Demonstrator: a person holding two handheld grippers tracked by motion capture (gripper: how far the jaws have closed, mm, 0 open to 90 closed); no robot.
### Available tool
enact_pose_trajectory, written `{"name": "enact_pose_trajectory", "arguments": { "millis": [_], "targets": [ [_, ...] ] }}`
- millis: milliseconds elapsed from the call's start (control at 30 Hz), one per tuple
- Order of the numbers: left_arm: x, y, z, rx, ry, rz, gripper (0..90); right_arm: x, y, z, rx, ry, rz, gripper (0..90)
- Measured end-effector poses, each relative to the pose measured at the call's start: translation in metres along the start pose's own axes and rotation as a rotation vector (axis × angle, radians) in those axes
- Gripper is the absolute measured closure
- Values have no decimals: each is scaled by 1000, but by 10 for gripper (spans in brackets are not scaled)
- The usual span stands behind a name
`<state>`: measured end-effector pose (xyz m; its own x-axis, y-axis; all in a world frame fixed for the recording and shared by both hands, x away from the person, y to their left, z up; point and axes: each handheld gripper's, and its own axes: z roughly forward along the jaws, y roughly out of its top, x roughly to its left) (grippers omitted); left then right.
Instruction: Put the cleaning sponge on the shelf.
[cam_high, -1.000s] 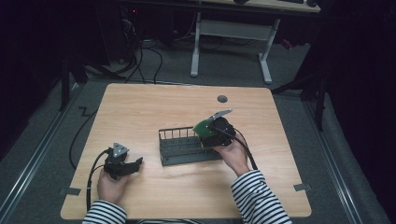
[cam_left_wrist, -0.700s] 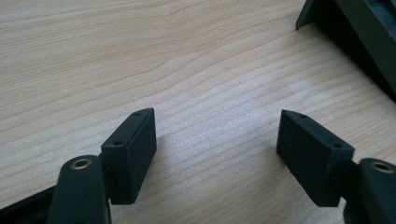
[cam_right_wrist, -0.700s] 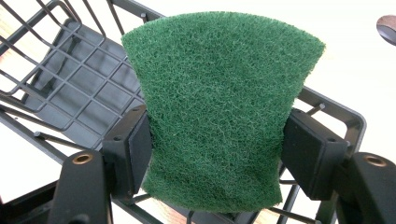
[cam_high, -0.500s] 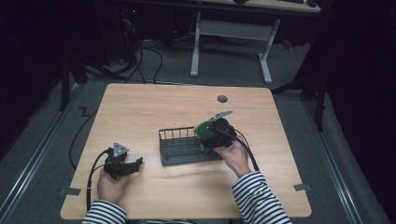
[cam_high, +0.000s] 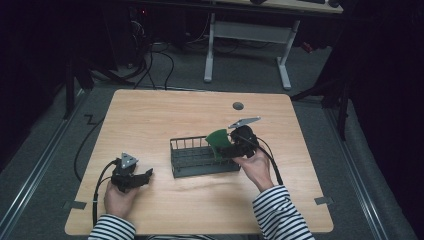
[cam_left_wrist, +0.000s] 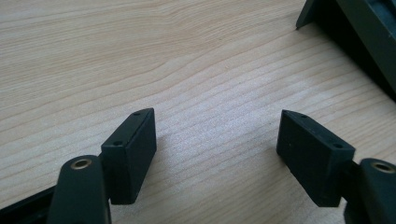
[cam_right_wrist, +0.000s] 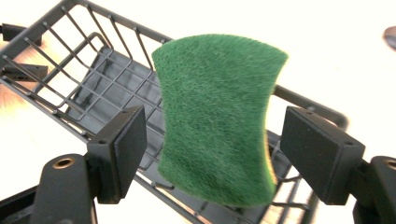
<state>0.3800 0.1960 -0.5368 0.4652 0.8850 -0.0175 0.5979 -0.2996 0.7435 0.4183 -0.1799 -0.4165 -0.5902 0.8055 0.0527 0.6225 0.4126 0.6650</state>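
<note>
Sponge (cam_right_wrist: 217, 119): stood on edge over the wire rack (cam_high: 200, 159), apparently just released to drop inside (contact unclear).
Right tongs (cam_right_wrist: 210, 154): had just been opening, pads clear.
Left tongs (cam_left_wrist: 217, 154): wide, empty, parked on the worktop (cam_high: 165, 115).

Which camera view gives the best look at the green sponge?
The right gripper view: the green sponge is large and close there, between the right gripper's open jaws, over the wire basket; its yellow edge shows too. The high view shows it small at the basket's right end. The left gripper view faces the table.
</note>
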Motion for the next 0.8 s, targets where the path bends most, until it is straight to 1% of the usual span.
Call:
{"name": "enact_pose_trajectory", "arguments": {
  "millis": [67, 100, 167, 200, 300, 367, 433, 467, 533, 633, 700, 800],
  "targets": [
    [0, 0, 0, 0, 0, 0, 292, -2, -2, -8, -54, -20, 1, 317],
    [0, 0, 0, 0, 1, 0, 289, -4, -4, -13, -92, -28, 13, 343],
    [0, 0, 0, 0, -1, 0, 285, -10, -8, -19, -128, -25, 40, 357],
    [0, 0, 0, 0, -3, 0, 282, -12, -10, -20, -134, -30, 44, 363],
    [0, 0, 0, 2, -2, 4, 279, -18, -16, -25, -125, -54, 49, 375],
    [0, 0, 0, 1, -2, 3, 280, -20, -19, -30, -135, -67, 56, 386],
    [0, 0, 0, 1, -2, 3, 281, -23, -23, -37, -160, -60, 80, 390],
    [0, 0, 0, 1, -2, 3, 280, -25, -25, -39, -163, -55, 87, 391],
    [0, 0, 0, 2, -3, 4, 280, -28, -28, -42, -166, -60, 100, 392],
    [0, 0, 0, 2, -3, 4, 280, -33, -32, -44, -150, -62, 111, 393],
    [0, 0, 0, 2, -3, 4, 281, -35, -34, -48, -146, -73, 103, 394],
    [0, 0, 0, 2, -3, 4, 280, -37, -36, -56, -163, -79, 110, 394]
  ]
}}
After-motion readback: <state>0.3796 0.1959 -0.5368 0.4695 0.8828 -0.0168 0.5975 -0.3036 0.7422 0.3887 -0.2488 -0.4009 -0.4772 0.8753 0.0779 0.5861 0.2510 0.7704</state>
